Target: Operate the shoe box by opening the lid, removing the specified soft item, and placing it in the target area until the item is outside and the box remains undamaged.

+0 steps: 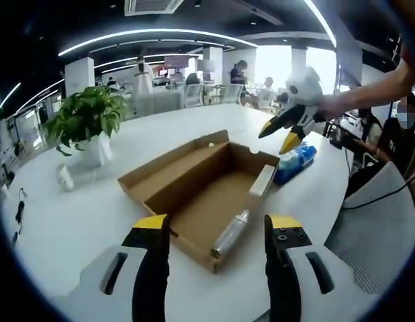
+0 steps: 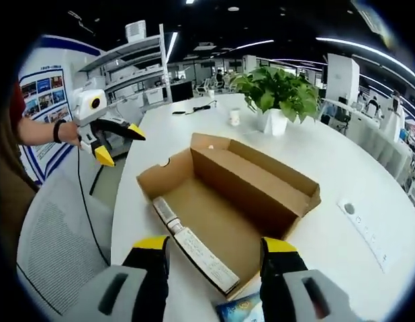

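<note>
Shoe box [image 1: 206, 194] sits lid-open on white table [image 1: 73, 221], bottle [image 1: 231, 233] inside; blue pack [image 1: 296, 163] lies just beside it, likely the removed item. Both grippers, left [image 1: 217, 228] & right [image 2: 214, 249], hover w/ jaws apart, holding 0.

My left gripper [image 1: 217, 231] has black jaws capped in yellow on a pale grey body, and my right gripper [image 2: 214, 255] matches it. The shoe box [image 1: 206, 188] is plain brown cardboard inside and out, on a white table [image 1: 73, 221]. A clear, silvery bottle [image 1: 232, 233] lies in it (beside a white strip). At the table's edge, a blue packet [image 1: 296, 163]; the potted plant [image 1: 86, 117] is green in a white pot.
</note>
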Demonstrator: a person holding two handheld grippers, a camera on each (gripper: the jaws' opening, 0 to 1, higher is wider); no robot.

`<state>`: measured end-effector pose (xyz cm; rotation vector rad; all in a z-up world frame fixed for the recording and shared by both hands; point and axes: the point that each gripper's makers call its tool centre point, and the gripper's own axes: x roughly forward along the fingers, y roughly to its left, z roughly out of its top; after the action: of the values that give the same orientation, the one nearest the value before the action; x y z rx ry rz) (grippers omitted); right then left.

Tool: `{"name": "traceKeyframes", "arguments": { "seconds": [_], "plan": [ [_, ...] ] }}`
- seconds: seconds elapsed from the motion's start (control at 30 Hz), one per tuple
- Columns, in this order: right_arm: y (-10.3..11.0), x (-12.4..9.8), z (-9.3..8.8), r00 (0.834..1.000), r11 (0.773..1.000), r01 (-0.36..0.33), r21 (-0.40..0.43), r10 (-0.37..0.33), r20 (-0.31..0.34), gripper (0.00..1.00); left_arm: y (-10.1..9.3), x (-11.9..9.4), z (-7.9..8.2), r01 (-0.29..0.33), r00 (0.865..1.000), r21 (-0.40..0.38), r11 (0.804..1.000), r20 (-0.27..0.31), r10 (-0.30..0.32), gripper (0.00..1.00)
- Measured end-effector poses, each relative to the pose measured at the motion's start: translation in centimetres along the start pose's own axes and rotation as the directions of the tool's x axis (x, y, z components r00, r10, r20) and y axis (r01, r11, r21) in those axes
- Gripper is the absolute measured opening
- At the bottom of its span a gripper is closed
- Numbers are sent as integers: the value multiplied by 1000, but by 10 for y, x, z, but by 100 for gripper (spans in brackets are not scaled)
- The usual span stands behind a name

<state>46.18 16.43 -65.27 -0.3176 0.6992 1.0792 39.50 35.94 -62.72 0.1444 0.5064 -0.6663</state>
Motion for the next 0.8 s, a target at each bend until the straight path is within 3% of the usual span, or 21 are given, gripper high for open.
{"name": "traceKeyframes", "arguments": {
  "seconds": [0.17,0.4,0.53,0.63,0.8],
  "plan": [
    [-6,9,3,999,999,-13,-30,12,-43,54,-1,-4,3,-3,1000,-10,1000,17,4,56],
    [-10,26,-1,989,988,-51,-148,29,-146,55,0,-8,4,-8,1000,-13,1000,22,8,57],
    [-11,36,-6,977,973,-86,-212,41,-209,55,1,-11,2,-12,1000,-16,1000,22,12,57],
    [-11,42,-15,959,958,-127,-258,52,-279,58,2,-14,1,-15,1000,-18,1000,21,16,57],
    [-12,51,-20,943,940,-172,-296,70,-326,60,4,-18,0,-24,999,-29,999,26,24,57]
  ]
}}
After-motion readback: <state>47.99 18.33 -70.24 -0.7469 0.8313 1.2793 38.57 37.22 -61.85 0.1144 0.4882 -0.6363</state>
